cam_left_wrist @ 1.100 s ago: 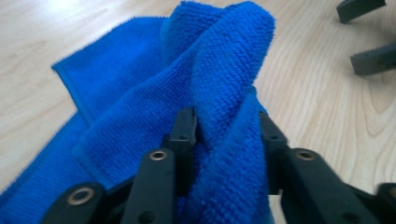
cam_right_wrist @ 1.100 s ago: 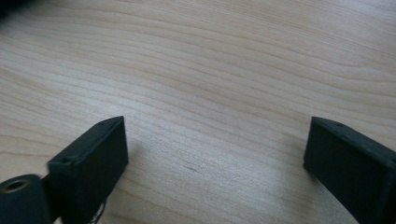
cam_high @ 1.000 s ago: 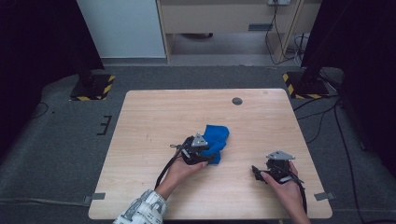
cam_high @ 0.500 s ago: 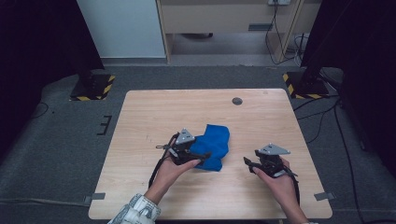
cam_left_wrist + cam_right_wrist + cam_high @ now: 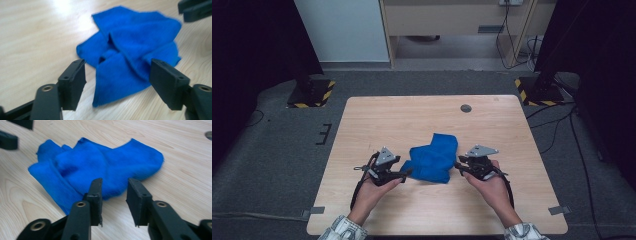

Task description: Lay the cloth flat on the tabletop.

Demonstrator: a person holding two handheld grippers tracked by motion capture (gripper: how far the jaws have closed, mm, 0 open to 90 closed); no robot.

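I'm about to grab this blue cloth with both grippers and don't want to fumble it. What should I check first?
1. Left gripper jaws open: ok, spread wide.
2. Right gripper jaws open: ok, a narrower gap.
3. Blue cloth free of both grippers: ok, nothing clamped.
4. Cloth lies between the grippers: ok in the high view.
5. Cloth flat: not ok, crumpled with folded layers.
6. A single edge ready to pinch on the right side: cannot tell.

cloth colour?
Solid blue, no pattern. The cloth shows best in the left gripper view, crumpled on the wooden table.
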